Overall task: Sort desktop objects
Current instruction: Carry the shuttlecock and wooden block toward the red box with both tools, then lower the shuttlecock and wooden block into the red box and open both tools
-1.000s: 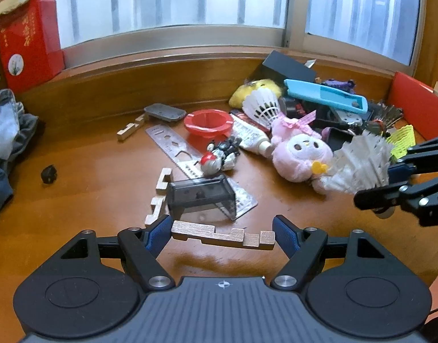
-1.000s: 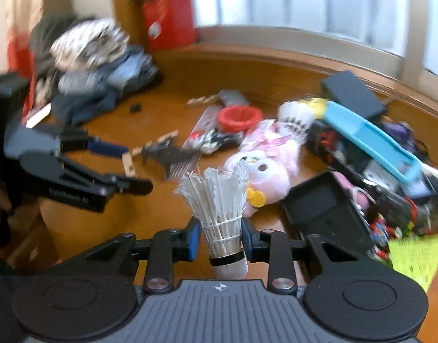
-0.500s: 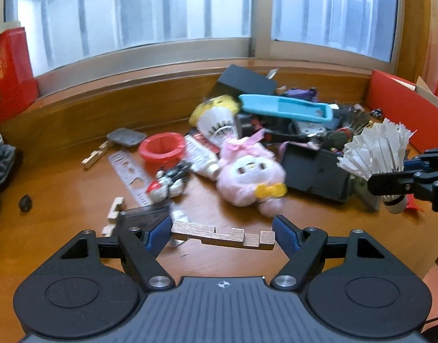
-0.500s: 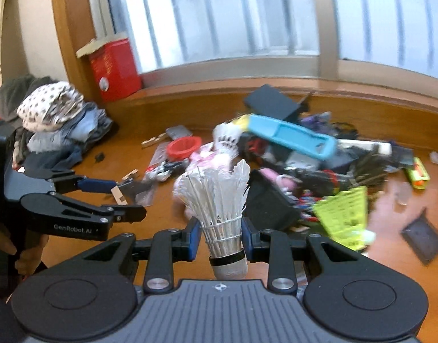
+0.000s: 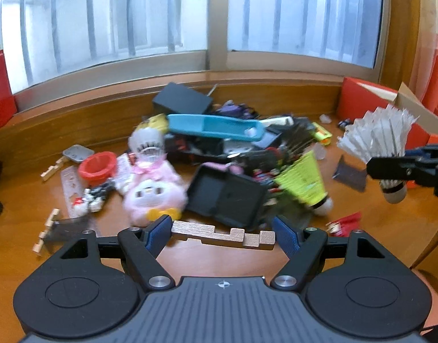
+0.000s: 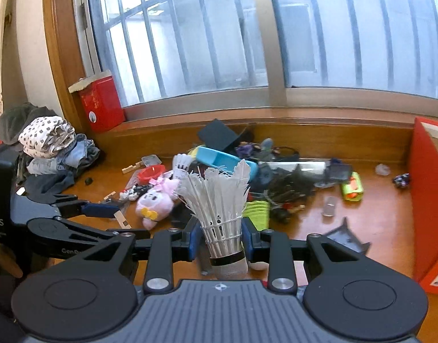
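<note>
My left gripper (image 5: pixel 223 235) is shut on a notched wooden puzzle piece (image 5: pixel 223 235), held crosswise above the wooden desk (image 5: pixel 207 257). My right gripper (image 6: pixel 221 241) is shut on a white feather shuttlecock (image 6: pixel 219 200), held upright. That shuttlecock (image 5: pixel 376 140) and the right gripper (image 5: pixel 402 168) show at the right edge of the left wrist view. The left gripper (image 6: pixel 116 217) shows at the left in the right wrist view. A cluttered pile lies at the desk's back: a pink plush toy (image 5: pixel 151 194), a blue case (image 5: pixel 216 127), a yellow-green shuttlecock (image 5: pixel 303 183).
A red box (image 6: pixel 427 200) stands at the right edge of the desk. Folded clothes (image 6: pixel 50 148) and a red box (image 6: pixel 100 105) sit at the left. A black tray (image 5: pixel 227 200), red cup (image 5: pixel 97 165), metal ruler (image 5: pixel 71 191) and more wooden pieces (image 5: pixel 44 234) lie about.
Both grippers have swung to the right and lifted, each keeping its object. The pile has shifted left in both views and the red box at the right has come into view.
</note>
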A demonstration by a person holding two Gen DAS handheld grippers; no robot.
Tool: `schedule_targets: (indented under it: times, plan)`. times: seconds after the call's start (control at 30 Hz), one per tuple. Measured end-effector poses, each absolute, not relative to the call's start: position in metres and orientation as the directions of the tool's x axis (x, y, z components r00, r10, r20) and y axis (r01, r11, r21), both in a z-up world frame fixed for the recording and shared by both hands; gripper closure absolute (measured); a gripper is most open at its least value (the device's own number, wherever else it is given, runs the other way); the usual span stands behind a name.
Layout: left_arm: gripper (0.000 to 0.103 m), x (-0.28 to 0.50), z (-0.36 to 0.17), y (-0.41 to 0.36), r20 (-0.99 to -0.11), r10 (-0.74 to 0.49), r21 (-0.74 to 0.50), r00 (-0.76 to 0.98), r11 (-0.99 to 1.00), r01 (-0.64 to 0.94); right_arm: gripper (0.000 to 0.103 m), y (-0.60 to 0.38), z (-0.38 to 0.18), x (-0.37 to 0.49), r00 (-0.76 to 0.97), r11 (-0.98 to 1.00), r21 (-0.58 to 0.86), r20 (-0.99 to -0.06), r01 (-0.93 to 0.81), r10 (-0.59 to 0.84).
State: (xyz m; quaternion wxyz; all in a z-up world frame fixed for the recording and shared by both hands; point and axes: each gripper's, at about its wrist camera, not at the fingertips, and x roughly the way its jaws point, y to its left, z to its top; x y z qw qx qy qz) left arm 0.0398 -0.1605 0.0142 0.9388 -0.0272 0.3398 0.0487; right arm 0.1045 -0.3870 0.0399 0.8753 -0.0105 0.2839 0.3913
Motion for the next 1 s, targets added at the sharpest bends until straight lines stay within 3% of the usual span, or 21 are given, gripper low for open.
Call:
schedule_targets:
  times: [0.2,0.4,1.0]
  plan:
    - [0.026,0.049,0.018,-0.191,-0.641,0.084,-0.05,0.763,0.987,-0.151,0.071,-0.421,0.04,0.12,0.51,0.67,0.214,-0.5,-0.711,0.7]
    - [0.026,0.071,0.032,-0.21,-0.63,0.045,-0.023,0.775,0.997,-0.077,0.071,-0.441,0.046,0.134,0.537,0.685,0.257,-0.46,-0.682,0.707]
    - [0.026,0.201,0.074,-0.336,-0.533,-0.294,-0.072,0.793,0.95,0.303,0.07,-0.572,0.08,0.172,0.824,0.882,0.282,-0.332,-0.378,0.459]
